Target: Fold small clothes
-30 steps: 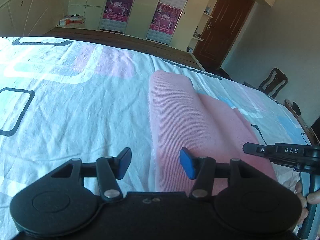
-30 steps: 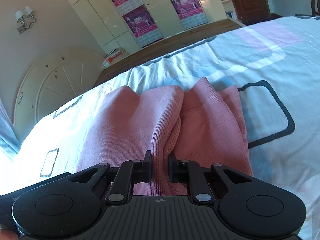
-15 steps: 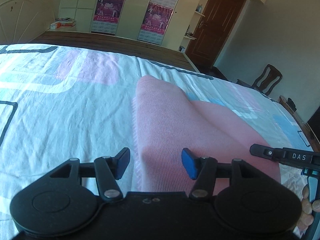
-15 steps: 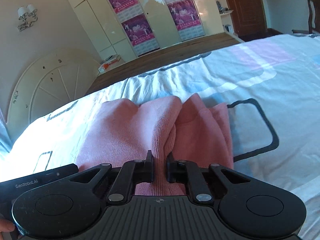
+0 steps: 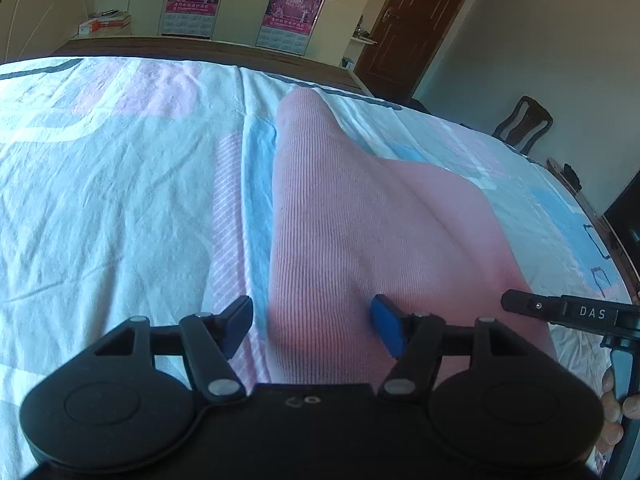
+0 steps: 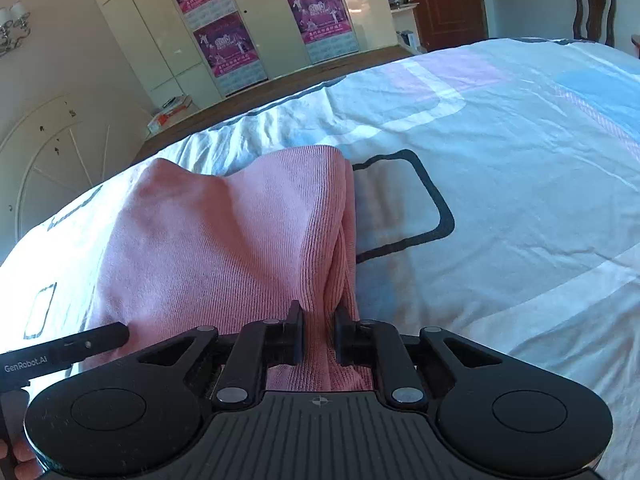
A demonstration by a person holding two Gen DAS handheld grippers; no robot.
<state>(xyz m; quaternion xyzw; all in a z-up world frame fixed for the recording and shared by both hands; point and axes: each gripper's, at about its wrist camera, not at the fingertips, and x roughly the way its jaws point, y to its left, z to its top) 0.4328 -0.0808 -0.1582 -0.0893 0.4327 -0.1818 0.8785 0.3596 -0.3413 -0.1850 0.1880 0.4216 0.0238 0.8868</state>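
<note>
- Your pink knit garment (image 5: 360, 216) lies on the bedsheet (image 5: 120, 200), already doubled over into a long strip, with a thick folded edge showing on its right side in the right wrist view.
- Its long axis runs away from you, straight out along the line both grippers point; the near end sits under the jaws, the far end (image 5: 304, 108) reaches toward the wooden bed frame.
- Your left gripper (image 5: 312, 328) is released and its jaws are opening. The cloth's left edge lies between them, but neither blue pad (image 5: 386, 328) presses on it.
- Your right gripper (image 6: 319, 334) has the bunched near-right corner of the garment (image 6: 240, 240) between its fingers. Its jaws are opening too, though the ribbed fabric looks pinched there for now.
- Judging from this, the next fold hinges on that lengthwise lie: the near end has to travel forward along the strip to meet the far end.
- Your right hand is the better placed, since it alone has cloth in its grasp; the left must close on its edge first.
- If the right lets go fully, the stacked layers at that edge may slip apart.
</note>
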